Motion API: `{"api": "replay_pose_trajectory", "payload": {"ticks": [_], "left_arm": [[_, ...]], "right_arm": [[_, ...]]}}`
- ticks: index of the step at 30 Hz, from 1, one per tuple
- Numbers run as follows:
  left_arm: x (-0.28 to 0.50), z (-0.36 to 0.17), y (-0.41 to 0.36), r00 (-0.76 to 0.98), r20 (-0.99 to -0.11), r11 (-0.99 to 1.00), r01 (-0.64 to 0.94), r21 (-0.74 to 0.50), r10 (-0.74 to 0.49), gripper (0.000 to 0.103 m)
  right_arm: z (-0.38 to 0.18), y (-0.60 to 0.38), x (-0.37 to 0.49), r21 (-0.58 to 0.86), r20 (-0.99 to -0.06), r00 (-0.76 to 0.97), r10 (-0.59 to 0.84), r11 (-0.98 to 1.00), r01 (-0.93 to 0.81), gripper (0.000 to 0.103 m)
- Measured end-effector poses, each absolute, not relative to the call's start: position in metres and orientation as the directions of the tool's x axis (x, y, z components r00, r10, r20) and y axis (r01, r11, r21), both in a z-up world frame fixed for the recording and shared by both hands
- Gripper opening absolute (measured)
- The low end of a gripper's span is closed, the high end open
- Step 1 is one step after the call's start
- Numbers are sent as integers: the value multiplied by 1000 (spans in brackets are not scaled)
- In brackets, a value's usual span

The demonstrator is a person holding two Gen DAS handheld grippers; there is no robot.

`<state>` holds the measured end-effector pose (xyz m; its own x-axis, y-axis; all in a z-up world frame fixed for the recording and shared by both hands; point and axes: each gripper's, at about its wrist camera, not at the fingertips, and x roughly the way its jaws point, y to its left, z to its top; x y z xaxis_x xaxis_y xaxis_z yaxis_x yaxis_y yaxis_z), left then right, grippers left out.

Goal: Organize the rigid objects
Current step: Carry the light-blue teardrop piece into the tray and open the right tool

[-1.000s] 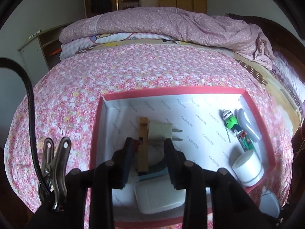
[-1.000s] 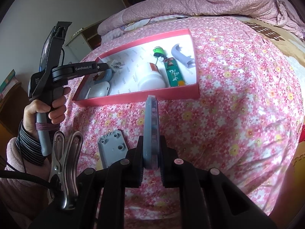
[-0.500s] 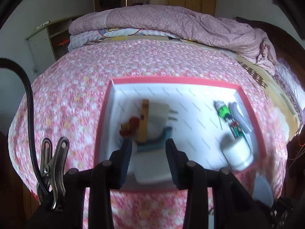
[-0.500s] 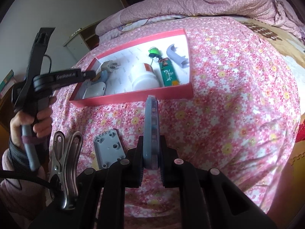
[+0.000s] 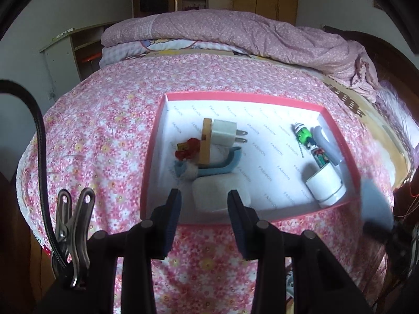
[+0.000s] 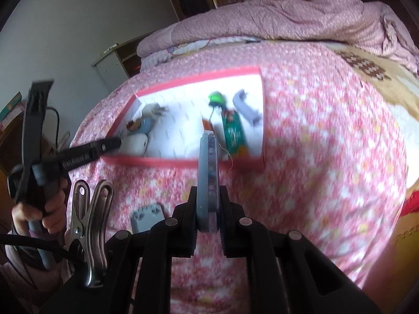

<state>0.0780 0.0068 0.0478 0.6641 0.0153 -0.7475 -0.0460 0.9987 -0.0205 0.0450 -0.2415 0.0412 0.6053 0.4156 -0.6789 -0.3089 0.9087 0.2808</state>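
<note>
Since a second ago the left hand-held gripper (image 5: 204,206), jaws apart and empty, has backed out of the red box (image 5: 235,96), while the right hand-held gripper (image 6: 208,204), clamped on a grey slab (image 6: 208,172), should clear the wall before releasing; motion blur hides details.

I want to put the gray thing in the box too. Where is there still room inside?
The red box has a bare white strip down its middle, between the charger plug and the green toy. The far edge is bare too. The left side is crowded with the plug, wooden block and white case; the right side with the tube and white cup.
</note>
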Motion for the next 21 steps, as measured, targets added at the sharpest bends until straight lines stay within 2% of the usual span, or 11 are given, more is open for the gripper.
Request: {"api": "replay_pose_trajectory", "payload": {"ticks": [9, 21], "left_arm": [[81, 41, 9, 653, -757, 999, -33, -36, -6, 38], [78, 38, 13, 660, -751, 998, -13, -58, -35, 40]], "right_arm": [[63, -221, 94, 224, -690, 608, 392, 915, -335, 14], [48, -209, 172, 132, -747, 601, 283, 950, -283, 14]]}}
